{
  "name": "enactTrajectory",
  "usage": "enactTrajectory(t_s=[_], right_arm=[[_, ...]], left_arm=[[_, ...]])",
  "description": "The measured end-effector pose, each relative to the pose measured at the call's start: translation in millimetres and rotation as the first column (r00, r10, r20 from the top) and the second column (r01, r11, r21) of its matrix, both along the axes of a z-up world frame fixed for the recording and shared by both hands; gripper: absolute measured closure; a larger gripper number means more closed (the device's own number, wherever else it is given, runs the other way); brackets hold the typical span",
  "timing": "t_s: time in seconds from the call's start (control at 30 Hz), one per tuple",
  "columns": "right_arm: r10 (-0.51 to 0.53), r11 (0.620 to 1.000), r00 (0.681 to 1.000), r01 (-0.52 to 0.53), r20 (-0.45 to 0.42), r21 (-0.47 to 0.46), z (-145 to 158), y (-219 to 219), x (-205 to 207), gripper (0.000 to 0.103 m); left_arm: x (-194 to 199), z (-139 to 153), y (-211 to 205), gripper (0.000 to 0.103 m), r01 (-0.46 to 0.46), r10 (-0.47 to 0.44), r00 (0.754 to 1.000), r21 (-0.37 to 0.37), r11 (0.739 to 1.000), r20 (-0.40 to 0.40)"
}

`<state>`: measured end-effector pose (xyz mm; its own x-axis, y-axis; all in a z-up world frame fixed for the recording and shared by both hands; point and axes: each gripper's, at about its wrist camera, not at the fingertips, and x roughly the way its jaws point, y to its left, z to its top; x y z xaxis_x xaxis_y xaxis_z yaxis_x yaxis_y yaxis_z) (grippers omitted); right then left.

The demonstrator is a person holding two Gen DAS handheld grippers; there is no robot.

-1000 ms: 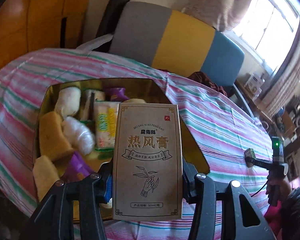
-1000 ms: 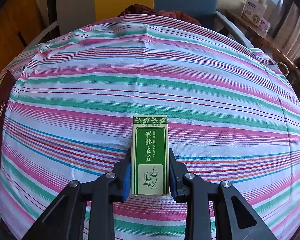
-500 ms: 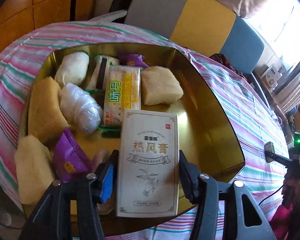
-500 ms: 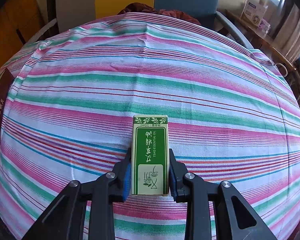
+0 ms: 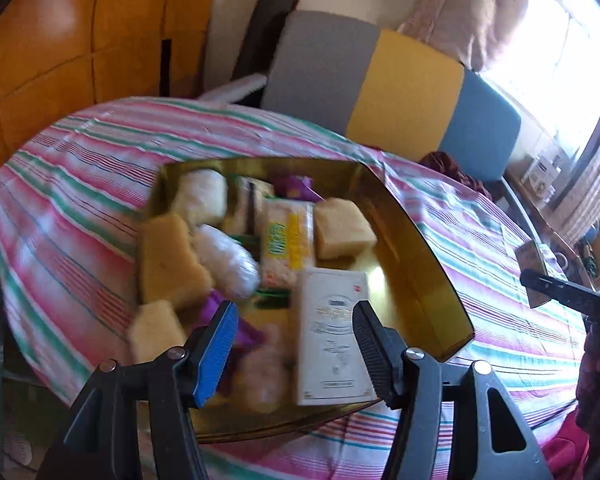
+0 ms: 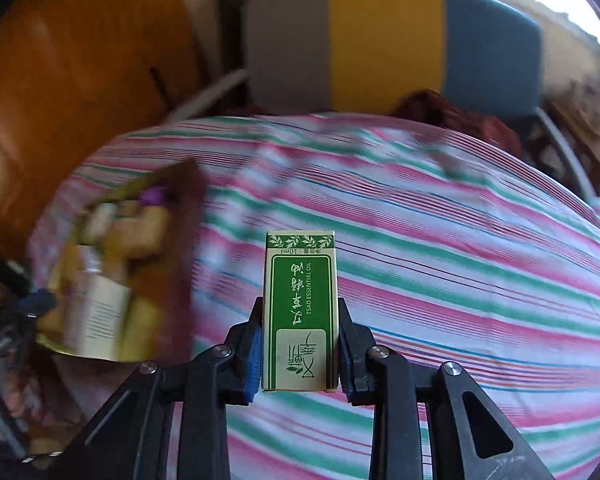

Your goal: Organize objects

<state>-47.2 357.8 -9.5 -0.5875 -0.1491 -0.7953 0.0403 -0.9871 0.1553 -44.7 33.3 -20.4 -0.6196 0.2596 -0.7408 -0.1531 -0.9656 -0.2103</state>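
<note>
Left gripper [image 5: 294,344] is hanging released over the near end of the gold tin [image 5: 428,264]; its jaws have just been opening, and the beige ointment box [image 5: 332,336] is lying between them with neither pad pressing it. That box is resting flat inside the tin at the near edge, long axis running away from the claw toward the snack packets [image 5: 286,240] and sponge-like blocks [image 5: 172,260] at the tin's far and left side.

Right gripper [image 6: 299,346] is clenching the green essential-oil box [image 6: 299,312], pads squeezing its long sides, long axis pointing straight out along the fingers. Background is smearing with blur.

Key relation, as a judgement: the tin [image 6: 168,240] is sitting to the left of the right claw, across striped tablecloth [image 6: 460,280], so the green box is probably going leftward next. Free floor in the tin appears to be at its right side, beside the beige box. The left gripper is over the tin and may be in the path, so it probably needs clearing out first.
</note>
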Motion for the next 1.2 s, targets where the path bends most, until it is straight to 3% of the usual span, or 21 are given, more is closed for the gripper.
enactTrajectory(t_s=[0.13, 0.27, 0.6, 0.67, 0.93, 1.2], right_arm=[[0.134, 0.99, 0.991, -0.135, -0.025, -0.044, 4, -77, -8, 0.072], [0.194, 0.98, 0.98, -0.192, 0.034, -0.048, -18, -127, -21, 0.072], [0.202, 0.979, 0.965, -0.204, 0.164, -0.005, -70, -166, -36, 0.071], [0.193, 0.981, 0.965, -0.194, 0.179, -0.012, -77, -165, -35, 0.063], [0.138, 0.99, 0.99, -0.137, 0.03, -0.026, -49, -149, -12, 0.037], [0.041, 0.998, 0.988, -0.034, -0.151, 0.043, -12, -149, 26, 0.026]], left_arm=[[8, 4, -18, 0.043, -0.046, 0.045, 0.999, -0.03, 0.999, -0.032], [12, 4, -32, 0.043, -0.087, 0.085, 0.996, -0.051, 0.995, -0.042], [14, 0, -41, 0.04, -0.135, 0.13, 0.99, -0.091, 0.987, -0.058], [15, 3, -38, 0.04, -0.143, 0.135, 0.988, -0.118, 0.983, -0.069], [25, 21, -30, 0.039, -0.194, 0.174, 0.973, -0.124, 0.973, -0.153], [46, 41, -19, 0.039, -0.197, 0.161, 0.964, -0.161, 0.967, -0.21]])
